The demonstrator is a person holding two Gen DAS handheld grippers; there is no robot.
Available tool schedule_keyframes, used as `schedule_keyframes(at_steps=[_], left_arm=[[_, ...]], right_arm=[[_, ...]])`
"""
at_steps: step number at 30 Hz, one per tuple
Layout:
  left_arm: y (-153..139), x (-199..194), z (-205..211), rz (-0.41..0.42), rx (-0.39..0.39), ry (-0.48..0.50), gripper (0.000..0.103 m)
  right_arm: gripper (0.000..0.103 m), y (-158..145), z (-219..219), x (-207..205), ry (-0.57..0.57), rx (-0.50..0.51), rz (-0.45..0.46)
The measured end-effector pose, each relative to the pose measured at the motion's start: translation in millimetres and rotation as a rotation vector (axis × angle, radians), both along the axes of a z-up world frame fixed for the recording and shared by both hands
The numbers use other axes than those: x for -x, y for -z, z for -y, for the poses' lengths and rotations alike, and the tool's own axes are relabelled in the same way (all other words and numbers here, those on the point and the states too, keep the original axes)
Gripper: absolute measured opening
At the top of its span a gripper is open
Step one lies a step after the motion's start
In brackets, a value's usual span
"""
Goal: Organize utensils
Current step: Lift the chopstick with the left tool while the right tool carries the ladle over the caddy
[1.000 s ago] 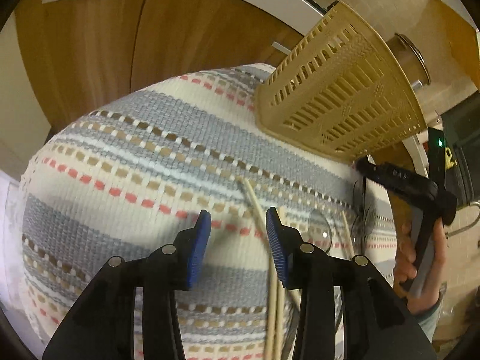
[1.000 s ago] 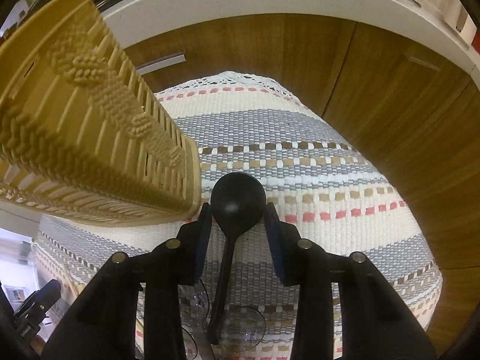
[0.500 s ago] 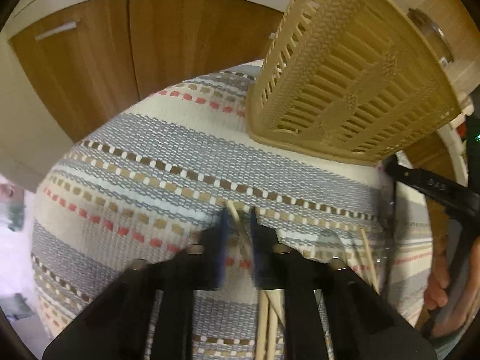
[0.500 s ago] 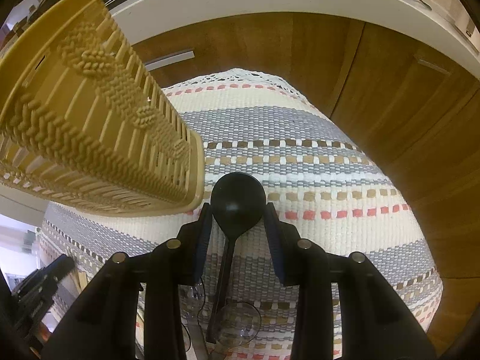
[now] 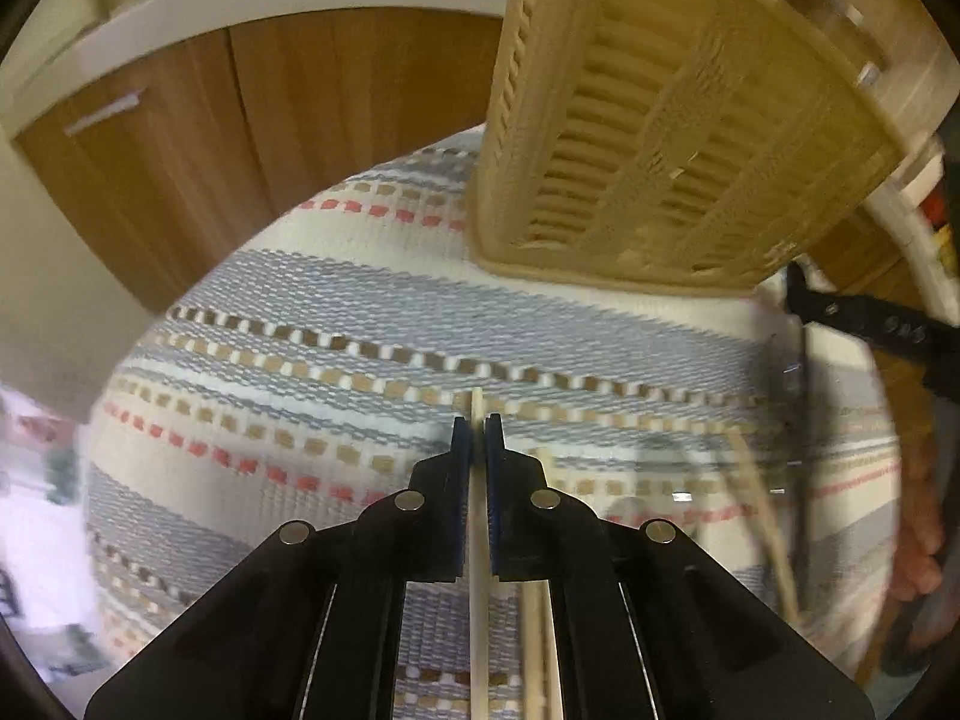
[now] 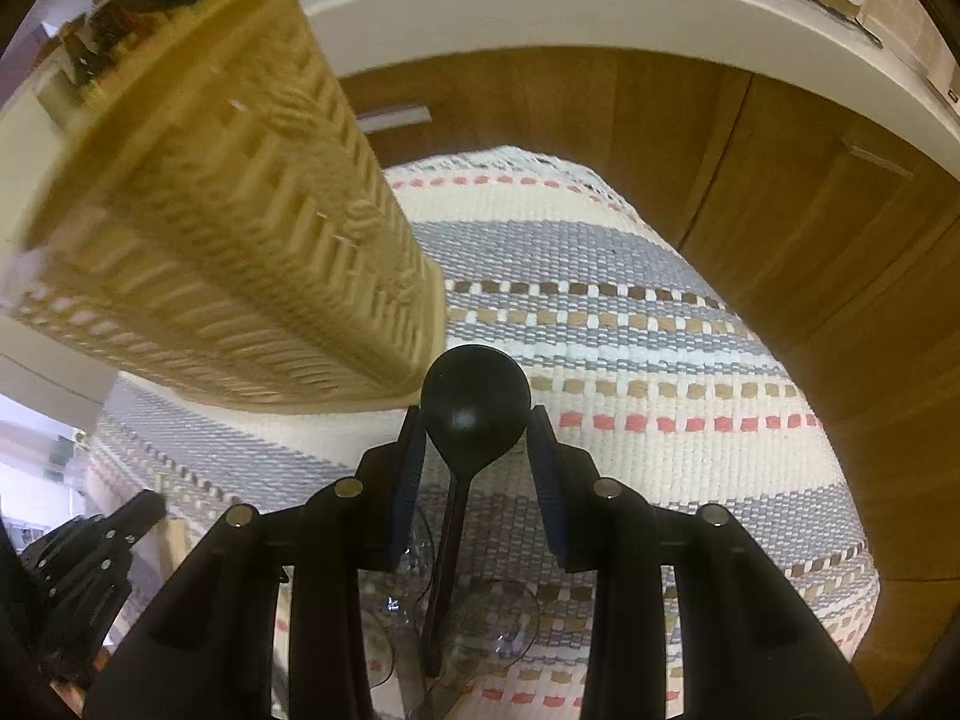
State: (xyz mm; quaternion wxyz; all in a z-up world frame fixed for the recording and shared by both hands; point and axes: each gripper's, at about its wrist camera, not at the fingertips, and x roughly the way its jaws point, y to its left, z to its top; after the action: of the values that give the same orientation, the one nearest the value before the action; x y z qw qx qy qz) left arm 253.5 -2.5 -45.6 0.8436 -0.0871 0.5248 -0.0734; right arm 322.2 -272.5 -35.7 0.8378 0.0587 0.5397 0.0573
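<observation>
My left gripper (image 5: pixel 477 438) is shut on a pale wooden chopstick (image 5: pixel 478 600), which runs straight back between the blue pads; its tip pokes out in front. A second chopstick (image 5: pixel 540 630) lies just to its right on the striped mat (image 5: pixel 300 360). In the right wrist view a black spoon (image 6: pixel 476 402) lies on the mat (image 6: pixel 660 360). The jaws of my right gripper (image 6: pixel 476 420) are closing, one on each side of the spoon. Its thin handle passes between them with gaps on both sides. A tan slatted basket (image 5: pixel 660 150) (image 6: pixel 228 252) stands at the mat's far side.
Clear plastic utensils (image 6: pixel 498 618) (image 5: pixel 630 510) lie on the mat near the spoon's handle. Wooden cabinet doors (image 5: pixel 210 150) and a white counter edge (image 6: pixel 540 18) ring the mat. The other gripper's black body (image 5: pixel 870 330) (image 6: pixel 90 546) and a hand (image 5: pixel 918 540) sit at the views' sides.
My left gripper has shut on the chopstick and swung so that the basket looms larger ahead. The right gripper has kept its place over the black spoon.
</observation>
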Motion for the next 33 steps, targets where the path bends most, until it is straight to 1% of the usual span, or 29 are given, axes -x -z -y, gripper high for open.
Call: schedule_keyframes(at_steps=[1, 2, 3, 4, 6, 8, 10, 11, 12, 14, 15, 17, 18, 20, 23, 24, 25, 28, 30, 33], left_arm=[[-5.9, 3.0, -4.7, 0.026, 0.031, 0.005, 0.002], [-10.7, 5.9, -8.3, 0.048, 0.05, 0.008, 0.002], [-19.9, 12.6, -14.1, 0.084, 0.08, 0.016, 0.002], [-24.7, 16.0, -15.7, 0.098, 0.087, 0.018, 0.002], [-36.4, 22.6, -22.0, 0.127, 0.097, 0.023, 0.002], [-41.8, 24.6, -28.9, 0.131, 0.122, 0.036, 0.002], [-42.7, 20.5, -28.6, 0.123, 0.135, 0.043, 0.002], [-41.9, 20.0, -29.5, 0.119, 0.131, 0.045, 0.002], [-41.6, 20.9, -29.8, 0.115, 0.13, 0.048, 0.002], [-33.4, 26.6, -22.0, 0.112, 0.14, 0.054, 0.003], [-26.8, 28.7, -14.9, 0.111, 0.142, 0.057, 0.003], [-18.7, 26.7, -11.1, 0.114, 0.141, 0.064, 0.003], [-18.2, 26.2, -9.0, 0.115, 0.139, 0.068, 0.003], [-18.7, 23.7, -8.3, 0.12, 0.143, 0.073, 0.003], [-19.7, 20.0, -7.3, 0.127, 0.151, 0.077, 0.003], [-20.3, 18.8, -7.3, 0.13, 0.152, 0.078, 0.003], [-20.5, 18.2, -7.4, 0.133, 0.154, 0.078, 0.003], [-24.6, 17.8, -9.0, 0.155, 0.159, 0.072, 0.003], [-31.4, 19.9, -10.8, 0.183, 0.167, 0.068, 0.002], [-47.0, 27.3, -15.1, 0.242, 0.181, 0.059, 0.002]], right_arm=[[0.006, -3.2, 0.9, 3.4, -0.005, 0.002, 0.007], [0.003, -7.0, 2.9, 7.3, -0.016, -0.022, 0.02], [0.003, -9.2, 4.1, 9.7, -0.022, -0.037, 0.03], [0.003, -12.6, 4.2, 14.1, -0.03, -0.029, 0.044], [0.003, -14.2, 2.5, 18.7, -0.033, 0.018, 0.053], [0.003, -12.2, 6.0, 19.7, -0.033, -0.019, 0.034], [0.006, -7.1, 12.8, 13.4, -0.011, -0.046, 0.016], [0.015, -5.9, 14.8, 10.7, -0.007, -0.051, 0.012], [0.035, -5.1, 14.6, 8.4, -0.01, -0.052, 0.009], [0.062, -6.1, 9.8, 6.1, -0.02, -0.022, 0.023], [0.062, -6.7, 5.7, 4.7, -0.022, 0.012, 0.038], [0.06, -2.4, -0.3, -1.9, -0.026, 0.044, 0.016], [0.055, -0.6, -2.2, -4.8, -0.02, 0.049, 0.001], [0.049, 7.2, -6.4, -6.1, -0.023, 0.061, -0.017], [0.043, 19.2, -14.0, -12.6, -0.017, 0.077, -0.052], [0.04, 19.4, -15.5, -13.3, -0.015, 0.077, -0.044], [0.035, 19.2, -16.1, -12.2, -0.016, 0.089, -0.042], [0.034, 18.7, -19.8, -9.2, -0.021, 0.104, -0.048], [0.034, 14.8, -18.3, -2.5, -0.021, 0.107, -0.014], [0.034, -0.2, -10.1, 13.2, -0.019, 0.041, 0.055]])
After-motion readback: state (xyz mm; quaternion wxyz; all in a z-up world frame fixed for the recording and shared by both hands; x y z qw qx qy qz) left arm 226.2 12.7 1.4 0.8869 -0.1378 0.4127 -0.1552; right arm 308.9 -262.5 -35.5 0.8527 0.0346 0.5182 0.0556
